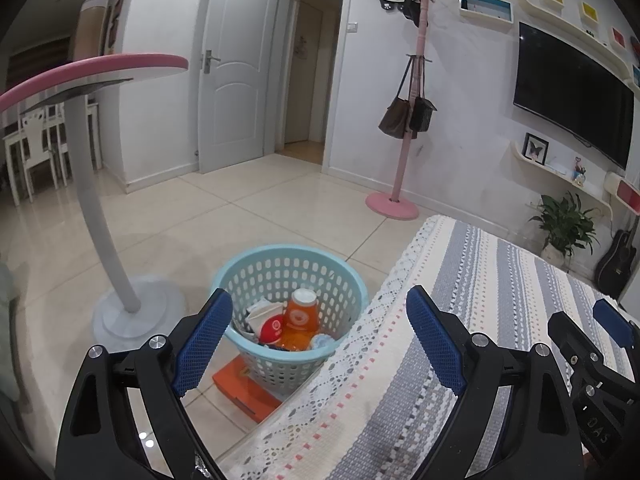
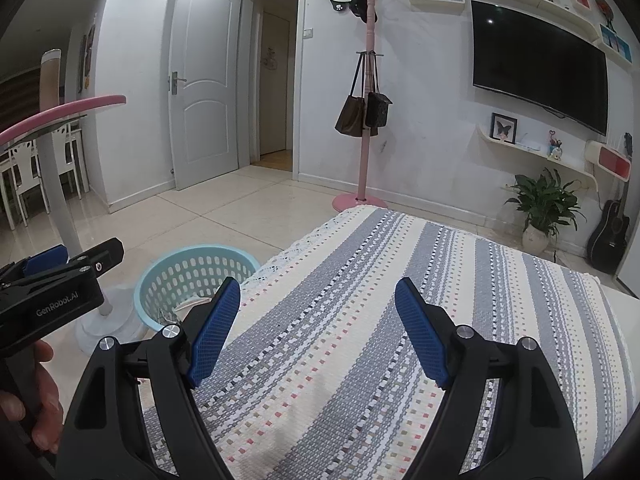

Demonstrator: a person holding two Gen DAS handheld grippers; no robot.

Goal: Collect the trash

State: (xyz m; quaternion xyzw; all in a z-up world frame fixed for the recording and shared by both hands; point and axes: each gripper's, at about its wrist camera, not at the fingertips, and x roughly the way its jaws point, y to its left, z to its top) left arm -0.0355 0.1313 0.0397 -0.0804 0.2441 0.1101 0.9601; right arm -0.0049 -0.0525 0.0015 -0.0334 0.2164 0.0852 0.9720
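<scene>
A light blue perforated basket [image 1: 240, 276] stands on the floor beside the table. It holds an orange bottle [image 1: 299, 322], a red-and-white round item [image 1: 271, 329], white paper scraps [image 1: 260, 312] and a pale blue item [image 1: 322, 341]. My left gripper [image 1: 320, 340] is open and empty, above the table's left edge and the basket. My right gripper [image 2: 318, 330] is open and empty over the striped tablecloth [image 2: 360, 340]. The basket's rim [image 2: 192, 252] shows at left in the right wrist view, its contents mostly hidden. The left gripper [image 2: 60, 264] also shows there.
An orange flat box [image 1: 240, 392] lies on the floor under the basket. A white stand with a pink round top [image 1: 96, 200] rises left of it. A pink coat rack [image 1: 394, 184] with bags, a potted plant [image 2: 540, 208], a guitar [image 2: 608, 236] and a wall TV [image 2: 540, 80] lie beyond.
</scene>
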